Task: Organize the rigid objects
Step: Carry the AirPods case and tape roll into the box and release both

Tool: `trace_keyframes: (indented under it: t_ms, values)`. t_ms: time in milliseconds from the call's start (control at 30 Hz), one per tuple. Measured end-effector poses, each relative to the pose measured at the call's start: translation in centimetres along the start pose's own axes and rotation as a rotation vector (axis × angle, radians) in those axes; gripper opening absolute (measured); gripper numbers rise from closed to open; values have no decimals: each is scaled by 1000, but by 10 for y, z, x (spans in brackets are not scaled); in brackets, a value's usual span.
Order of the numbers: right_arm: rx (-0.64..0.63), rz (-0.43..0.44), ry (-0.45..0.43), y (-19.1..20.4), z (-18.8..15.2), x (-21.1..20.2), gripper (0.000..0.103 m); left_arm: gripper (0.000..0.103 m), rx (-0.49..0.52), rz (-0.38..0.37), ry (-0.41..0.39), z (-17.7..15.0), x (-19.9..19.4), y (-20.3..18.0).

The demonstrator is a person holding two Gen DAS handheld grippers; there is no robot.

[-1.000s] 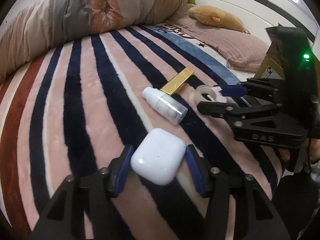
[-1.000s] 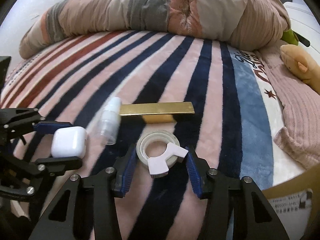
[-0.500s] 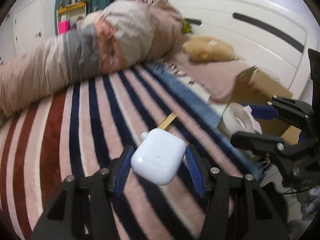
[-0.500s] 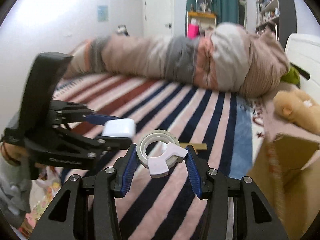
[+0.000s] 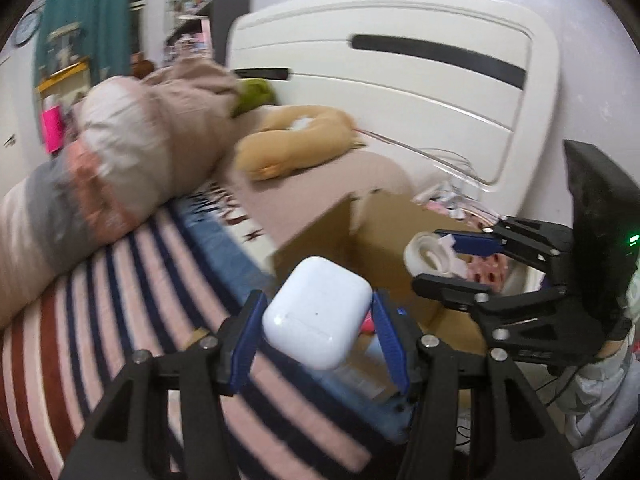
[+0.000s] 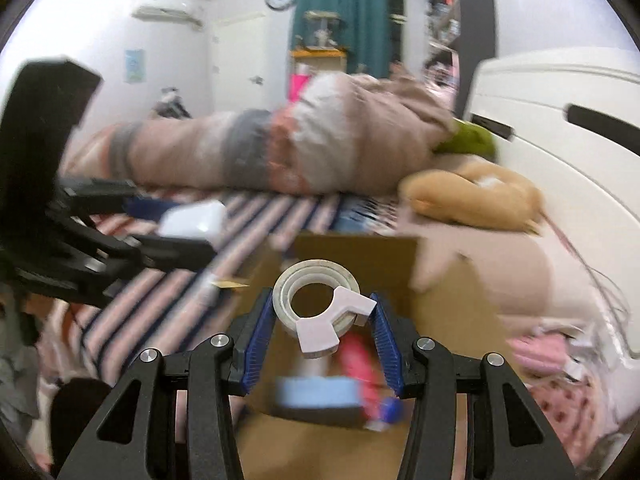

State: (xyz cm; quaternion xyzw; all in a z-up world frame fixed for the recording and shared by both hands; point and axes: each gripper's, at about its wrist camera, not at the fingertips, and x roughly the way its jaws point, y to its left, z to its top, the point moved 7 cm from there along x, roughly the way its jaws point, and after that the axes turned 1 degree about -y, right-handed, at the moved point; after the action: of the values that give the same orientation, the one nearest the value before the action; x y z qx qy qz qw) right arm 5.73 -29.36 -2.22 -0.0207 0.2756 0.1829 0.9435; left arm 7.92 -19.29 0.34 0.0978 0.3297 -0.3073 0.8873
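Our left gripper (image 5: 318, 330) pinches the white rounded plastic earbud case (image 5: 317, 317) at lower centre; our right gripper (image 6: 318, 334) pinches the clear tape roll with lilac cutter (image 6: 320, 306). We should centre both over the brown cardboard box (image 6: 352, 252) before releasing.

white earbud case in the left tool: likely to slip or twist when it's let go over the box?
Probably slippery: the white earbud case looks glossy with rounded corners, and the left tool pinches only its sides. It already sits tilted, so twisting seems plausible. It looks rigid and likely light, so a drop into the cardboard box should be harmless.
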Motion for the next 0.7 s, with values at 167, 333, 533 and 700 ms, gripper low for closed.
trace_keyframes:
  t_ms: [167,333,533,700]
  values:
    - [0,-68,78,-45,-24,13,44,51,56,-13,80,16,46,-27]
    - [-31,-73,124,-56,-33,34,44,51,75,14,151,11,75,-27]
    - [-54,-66,130,-57,-40,36,54,57,94,53,161,6,86,-23]
    - [-58,-68,125,-53,-37,36,57,60,68,59,131,12,75,-15]
